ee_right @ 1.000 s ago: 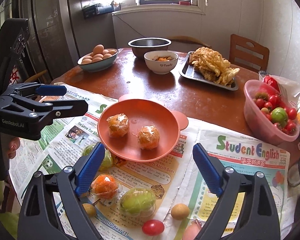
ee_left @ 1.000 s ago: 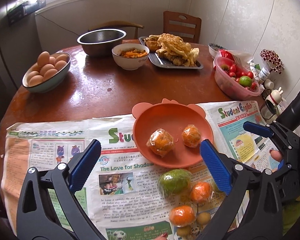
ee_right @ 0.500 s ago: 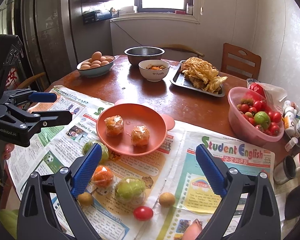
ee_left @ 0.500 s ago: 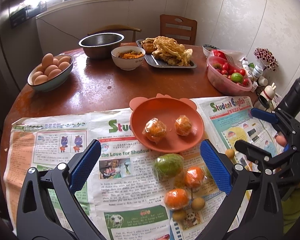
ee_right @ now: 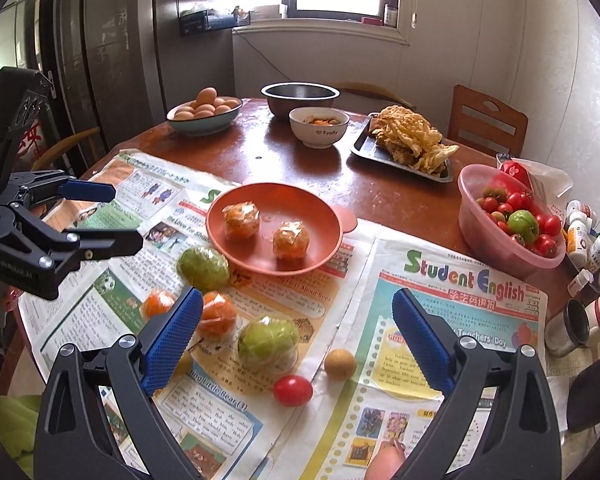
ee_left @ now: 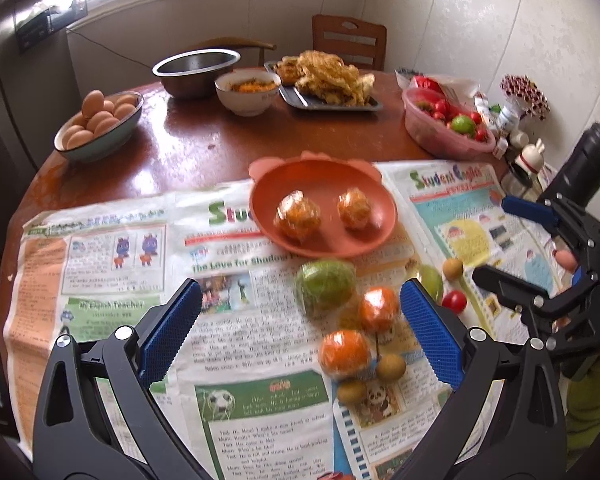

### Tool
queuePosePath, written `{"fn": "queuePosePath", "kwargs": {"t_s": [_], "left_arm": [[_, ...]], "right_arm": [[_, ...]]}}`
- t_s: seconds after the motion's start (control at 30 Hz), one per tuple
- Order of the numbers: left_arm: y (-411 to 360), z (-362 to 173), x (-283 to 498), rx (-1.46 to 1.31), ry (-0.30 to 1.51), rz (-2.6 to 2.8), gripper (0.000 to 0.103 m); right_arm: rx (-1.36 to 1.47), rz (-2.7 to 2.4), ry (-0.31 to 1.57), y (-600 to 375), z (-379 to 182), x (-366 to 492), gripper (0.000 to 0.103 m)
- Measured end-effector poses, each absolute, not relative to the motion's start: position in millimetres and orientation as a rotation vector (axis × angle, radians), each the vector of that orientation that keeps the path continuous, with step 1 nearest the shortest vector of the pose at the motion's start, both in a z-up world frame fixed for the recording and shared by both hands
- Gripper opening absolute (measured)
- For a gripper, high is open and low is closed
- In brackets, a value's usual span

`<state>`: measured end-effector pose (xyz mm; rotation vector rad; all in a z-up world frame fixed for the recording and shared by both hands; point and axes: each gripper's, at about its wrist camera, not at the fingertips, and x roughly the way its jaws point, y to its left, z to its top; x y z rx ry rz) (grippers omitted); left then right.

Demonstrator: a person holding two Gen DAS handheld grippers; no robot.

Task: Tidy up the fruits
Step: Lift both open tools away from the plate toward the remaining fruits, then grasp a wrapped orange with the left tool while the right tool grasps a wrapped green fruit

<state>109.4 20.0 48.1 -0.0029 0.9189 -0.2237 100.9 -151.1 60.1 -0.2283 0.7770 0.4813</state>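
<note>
An orange plate [ee_left: 324, 236] [ee_right: 324, 256] sits on newspaper and holds two wrapped oranges [ee_left: 298, 216] [ee_right: 241, 220]. Nearer me on the paper lie two wrapped green fruits [ee_left: 326, 286] [ee_right: 267, 342], two wrapped oranges [ee_left: 344, 354] [ee_right: 218, 314], a red tomato [ee_right: 293, 390] and small brown fruits [ee_right: 340, 364]. My left gripper [ee_left: 300, 332] is open above the paper, holding nothing. My right gripper [ee_right: 298, 336] is open too, empty, above the loose fruit. Each gripper shows at the side of the other's view.
At the back of the round wooden table [ee_left: 172, 160] stand a bowl of eggs [ee_left: 100, 124], a steel bowl [ee_left: 196, 68], a white food bowl [ee_left: 248, 92] and a tray of fried food [ee_left: 328, 80]. A pink tomato tub [ee_right: 508, 220] and small bottles [ee_right: 592, 240] crowd the right edge.
Both grippers have drawn back from the plate, so more newspaper and loose fruit shows. The right gripper's jaws have spread slightly wider. The fruit has not moved.
</note>
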Motion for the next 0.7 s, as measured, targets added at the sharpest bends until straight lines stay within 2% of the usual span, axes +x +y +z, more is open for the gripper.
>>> {"fn": "queuePosePath", "kwargs": {"t_s": [0.6, 0.63, 0.7], "left_arm": [[6.8, 2.7, 87.8, 0.007, 1.027, -0.230, 0.093], [6.0, 1.3, 88.2, 0.008, 1.029, -0.233, 0.093], [4.1, -1.5, 89.9, 0.008, 1.041, -0.237, 0.085]], "right_arm": [[-0.240, 0.483, 0.834, -153.3, 30.4, 85.2, 0.096], [-0.240, 0.482, 0.835, -153.2, 29.7, 85.2, 0.096], [-0.242, 0.481, 0.834, -153.0, 29.3, 85.4, 0.096]]}}
